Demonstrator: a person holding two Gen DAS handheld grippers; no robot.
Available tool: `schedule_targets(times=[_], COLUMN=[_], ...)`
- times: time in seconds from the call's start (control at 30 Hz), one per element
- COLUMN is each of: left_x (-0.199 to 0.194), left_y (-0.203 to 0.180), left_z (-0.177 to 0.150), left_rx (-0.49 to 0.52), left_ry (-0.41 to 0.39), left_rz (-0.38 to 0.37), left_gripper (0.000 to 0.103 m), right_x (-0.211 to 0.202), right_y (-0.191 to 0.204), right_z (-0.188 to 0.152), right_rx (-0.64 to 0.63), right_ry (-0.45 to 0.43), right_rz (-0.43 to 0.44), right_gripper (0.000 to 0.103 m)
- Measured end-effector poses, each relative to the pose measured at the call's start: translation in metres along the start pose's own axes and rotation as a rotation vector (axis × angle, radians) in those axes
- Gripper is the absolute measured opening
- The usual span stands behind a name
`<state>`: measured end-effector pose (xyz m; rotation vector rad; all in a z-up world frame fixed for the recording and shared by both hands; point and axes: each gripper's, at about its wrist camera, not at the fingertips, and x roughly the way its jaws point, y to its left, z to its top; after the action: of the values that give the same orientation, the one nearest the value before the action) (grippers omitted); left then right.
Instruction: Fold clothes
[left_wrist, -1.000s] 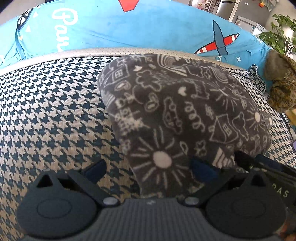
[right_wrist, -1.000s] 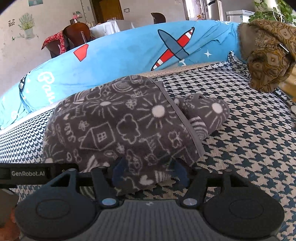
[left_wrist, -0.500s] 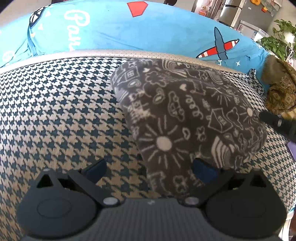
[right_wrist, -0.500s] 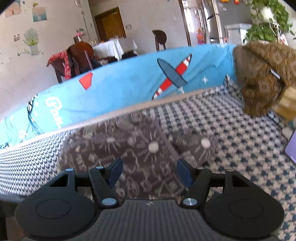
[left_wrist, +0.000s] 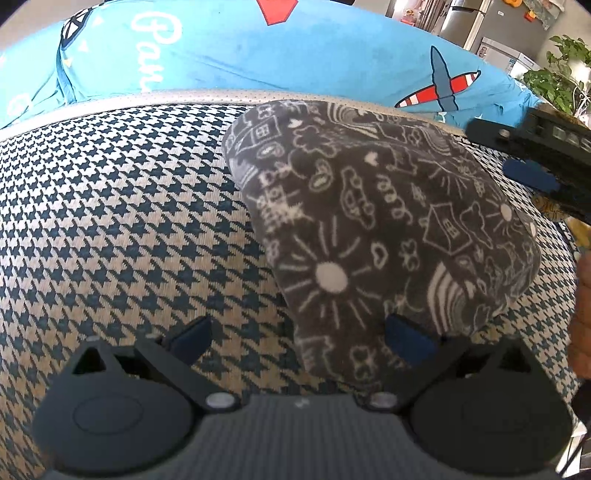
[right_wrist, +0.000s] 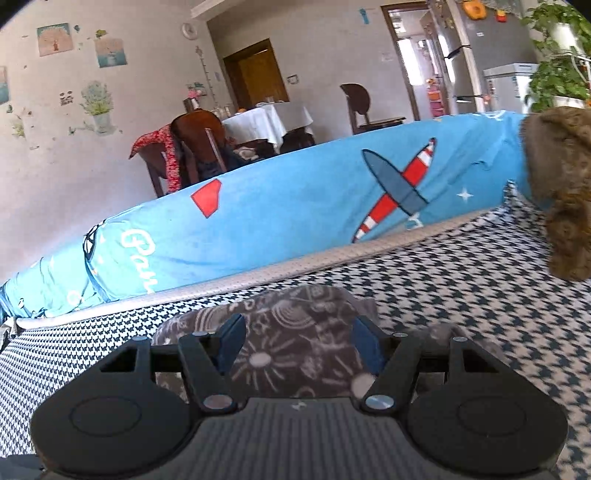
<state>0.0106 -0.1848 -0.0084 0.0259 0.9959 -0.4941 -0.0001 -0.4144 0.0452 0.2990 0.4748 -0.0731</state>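
A folded dark grey garment with white doodle print (left_wrist: 373, 221) lies on the houndstooth sofa seat (left_wrist: 122, 221). My left gripper (left_wrist: 299, 338) is open and empty just in front of the garment's near edge. My right gripper (right_wrist: 297, 343) is open and empty, raised above and behind the garment (right_wrist: 295, 339). It also shows in the left wrist view (left_wrist: 532, 155) at the right, above the garment's far side.
A blue cushion with an aeroplane print (right_wrist: 332, 206) runs along the back of the seat. A brown patterned cloth (right_wrist: 561, 184) lies at the right end. A dining table and chairs (right_wrist: 258, 122) stand behind the sofa.
My right gripper has let go of the garment, opened and lifted up and back. My left gripper has drawn back a little and stays open. The garment lies folded.
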Motion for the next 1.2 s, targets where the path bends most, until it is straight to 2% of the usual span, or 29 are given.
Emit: schedule_targets(times=[0.2, 0.37, 0.4, 0.57, 0.93, 1.2], left_x=[0.001, 0.0, -0.001, -0.002, -0.002, -0.005], left_y=[0.001, 0.001, 0.0, 0.0, 0.001, -0.002], left_z=[0.001, -0.001, -0.001, -0.001, -0.001, -0.002], left_rx=[-0.009, -0.015, -0.012, -0.005, -0.009, 0.009], left_ry=[0.007, 0.007, 0.005, 0.0, 0.002, 0.002], left_rz=[-0.007, -0.009, -0.008, -0.008, -0.008, 0.017], left_gripper=[0.103, 0.103, 0.103, 0.103, 0.103, 0.103], right_x=[0.028, 0.05, 0.055, 0.079, 0.1, 0.098], right_y=[-0.004, -0.005, -0.005, -0.01, -0.003, 0.002], right_z=[0.004, 0.004, 0.004, 0.001, -0.003, -0.003], right_rx=[0.05, 0.016, 0.013, 0.007, -0.042, -0.081], right_ry=[0.011, 0.033, 0.044, 0.127, 0.134, 0.121], right_rz=[0.025, -0.014, -0.026, -0.081, -0.138, -0.145], right_gripper=[0.065, 0.063, 0.06, 0.057, 0.058, 0.059])
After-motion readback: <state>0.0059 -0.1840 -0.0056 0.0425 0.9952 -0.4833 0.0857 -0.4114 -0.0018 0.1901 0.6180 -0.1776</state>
